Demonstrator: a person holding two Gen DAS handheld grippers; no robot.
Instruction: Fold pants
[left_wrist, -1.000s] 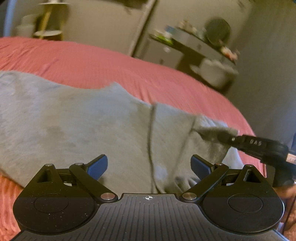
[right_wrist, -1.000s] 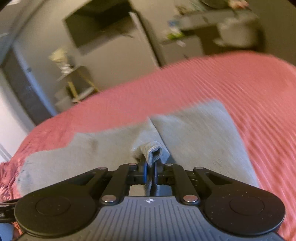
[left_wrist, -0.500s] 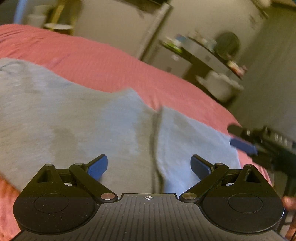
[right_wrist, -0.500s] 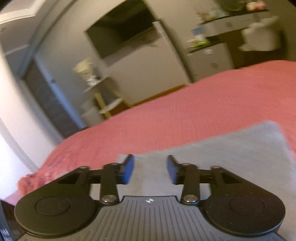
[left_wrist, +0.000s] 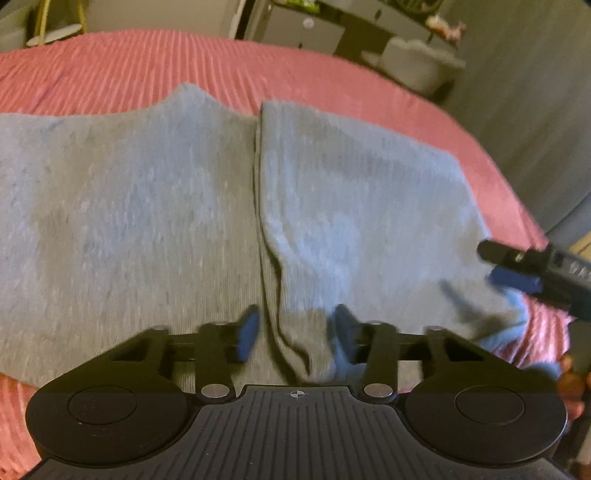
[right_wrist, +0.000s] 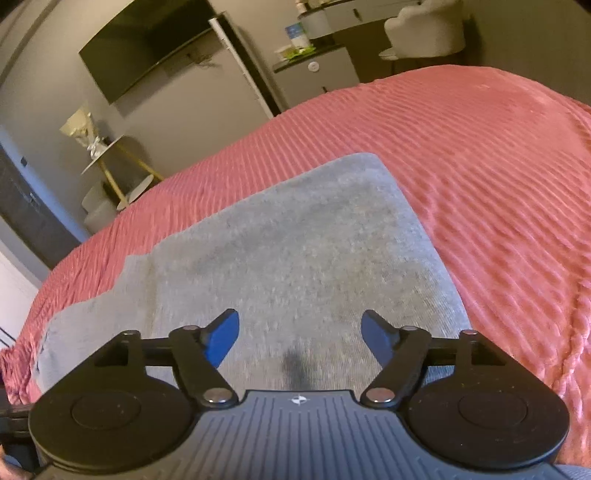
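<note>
The grey sweatpants (left_wrist: 155, 206) are flat on the pink bed (left_wrist: 166, 59). The left hand-held gripper (left_wrist: 295, 334) has been closing around their folded edge (left_wrist: 291, 343), so get both layers before lifting. The right hand-held gripper (right_wrist: 299, 341) has just been opening, nothing in it.

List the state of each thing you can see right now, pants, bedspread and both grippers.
Pants: grey, lying on the bed, partly folded, raised fold edge near the middle.
Bedspread: pink, ribbed, spread under the pants.
Left gripper: has just been closing around the fold edge; contact unclear through blur.
Right gripper: has just been opening, holds nothing, above the pants.
</note>
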